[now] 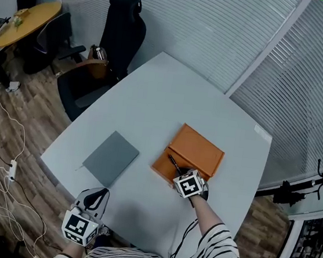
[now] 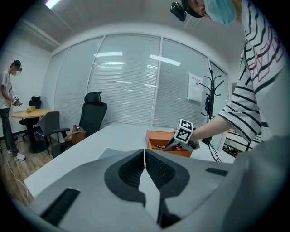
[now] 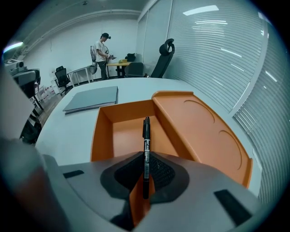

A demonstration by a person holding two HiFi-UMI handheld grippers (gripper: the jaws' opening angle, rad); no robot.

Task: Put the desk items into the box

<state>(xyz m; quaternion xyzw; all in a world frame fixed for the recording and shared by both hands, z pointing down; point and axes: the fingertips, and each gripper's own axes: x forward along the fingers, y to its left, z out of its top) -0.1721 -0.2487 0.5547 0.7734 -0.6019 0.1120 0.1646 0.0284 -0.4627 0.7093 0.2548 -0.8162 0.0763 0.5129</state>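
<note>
**Right claw pinching pen over open box; left claw pressed together, empty**

Right claw (image 3: 145,164): jaws are clamped on a black pen (image 3: 146,136), gripped at its lower half. The pen's free end projects forward past the jaw tips and over the open compartment of the orange box (image 3: 97,136). Whether the pen's end touches the compartment floor cannot be told. Nothing else is seen inside the compartment.

Beside the compartment, on its right in the right gripper view, lies an orange panel (image 3: 199,127) of the same box, bearing two round impressions.

Left claw (image 2: 144,165): pads are pressed together with nothing between them. In the head view this claw sits at the near edge of the tabletop (image 1: 154,95), well apart from the box.

A flat grey notebook (image 1: 111,158) lies closed on the tabletop, left of the box and apart from it, between the two claws.

Surroundings: a black office chair (image 1: 124,30) stands at the far side of the tabletop. A round yellow table (image 1: 26,18) stands further back. A person (image 3: 100,50) stands near that table. Slatted blinds (image 1: 221,22) line the walls.
</note>
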